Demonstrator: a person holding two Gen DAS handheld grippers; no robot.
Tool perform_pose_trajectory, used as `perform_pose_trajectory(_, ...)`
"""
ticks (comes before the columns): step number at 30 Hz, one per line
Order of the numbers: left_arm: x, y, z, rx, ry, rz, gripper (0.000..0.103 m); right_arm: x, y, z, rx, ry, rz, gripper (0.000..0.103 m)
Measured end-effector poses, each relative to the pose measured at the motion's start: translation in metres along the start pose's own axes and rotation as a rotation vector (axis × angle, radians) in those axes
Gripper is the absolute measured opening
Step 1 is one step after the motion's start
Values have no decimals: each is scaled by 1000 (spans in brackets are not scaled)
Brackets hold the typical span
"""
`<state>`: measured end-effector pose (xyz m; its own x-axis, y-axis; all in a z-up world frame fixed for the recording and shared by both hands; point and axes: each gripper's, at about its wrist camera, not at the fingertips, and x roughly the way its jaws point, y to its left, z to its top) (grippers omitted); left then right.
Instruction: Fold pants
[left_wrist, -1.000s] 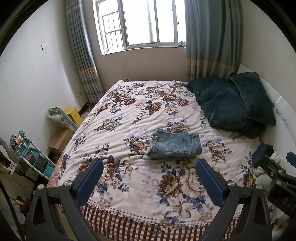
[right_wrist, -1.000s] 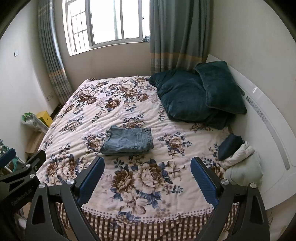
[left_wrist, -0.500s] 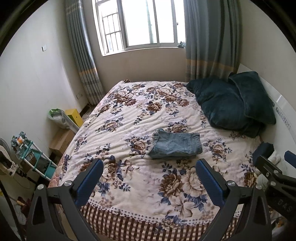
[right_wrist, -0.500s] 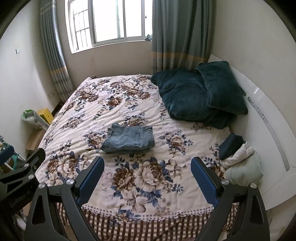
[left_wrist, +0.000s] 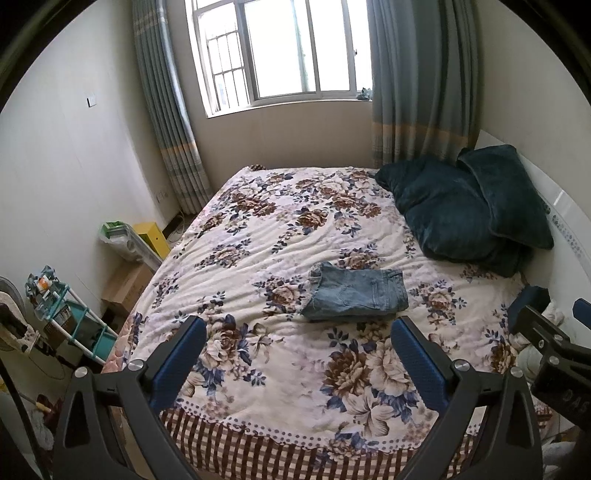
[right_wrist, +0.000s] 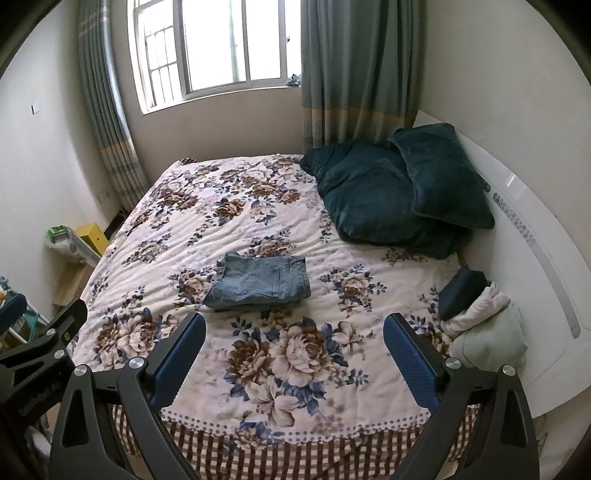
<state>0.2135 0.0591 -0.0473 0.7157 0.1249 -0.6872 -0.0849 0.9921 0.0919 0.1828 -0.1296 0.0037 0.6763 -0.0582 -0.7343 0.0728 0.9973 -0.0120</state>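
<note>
On the floral bedspread (left_wrist: 280, 229), near its middle, the pants (left_wrist: 356, 291) are lying folded into a compact denim rectangle, flat and squared, with the frayed edge turned toward the curtain side. You are holding the left gripper (left_wrist: 297, 341) above the foot of the bed with its jaws spread wide and nothing between the blue pads (left_wrist: 177, 363); the pants are sitting well apart from it, beyond the fingertips. You are holding the right gripper (right_wrist: 293, 336) likewise over the near edge, jaws spread wide and gripping nothing (its pads (right_wrist: 412, 363) are framing bare quilt only). In the right wrist view the pants (right_wrist: 260, 282) are resting just beyond and slightly left of the gap between the fingers. Two dark teal pillows (right_wrist: 399, 188) are leaning against the white headboard (right_wrist: 535, 236) at the right side, well clear of the pants. A small heap of clothing (right_wrist: 480, 325), dark and pale pieces together, is sitting at the bed's right edge beside the headboard. Each gripper is showing at the margin of the other's view.
</note>
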Motion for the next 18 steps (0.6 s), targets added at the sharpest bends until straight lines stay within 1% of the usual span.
perform_pose_trajectory(12, 0, 1, 0, 9, -14, 8, 102, -1, 0, 2, 7, -19, -2, 99)
perform_pose_trajectory(18, -1, 2, 0, 8, -15, 10, 103, 0, 1, 1, 6, -11, -3, 99)
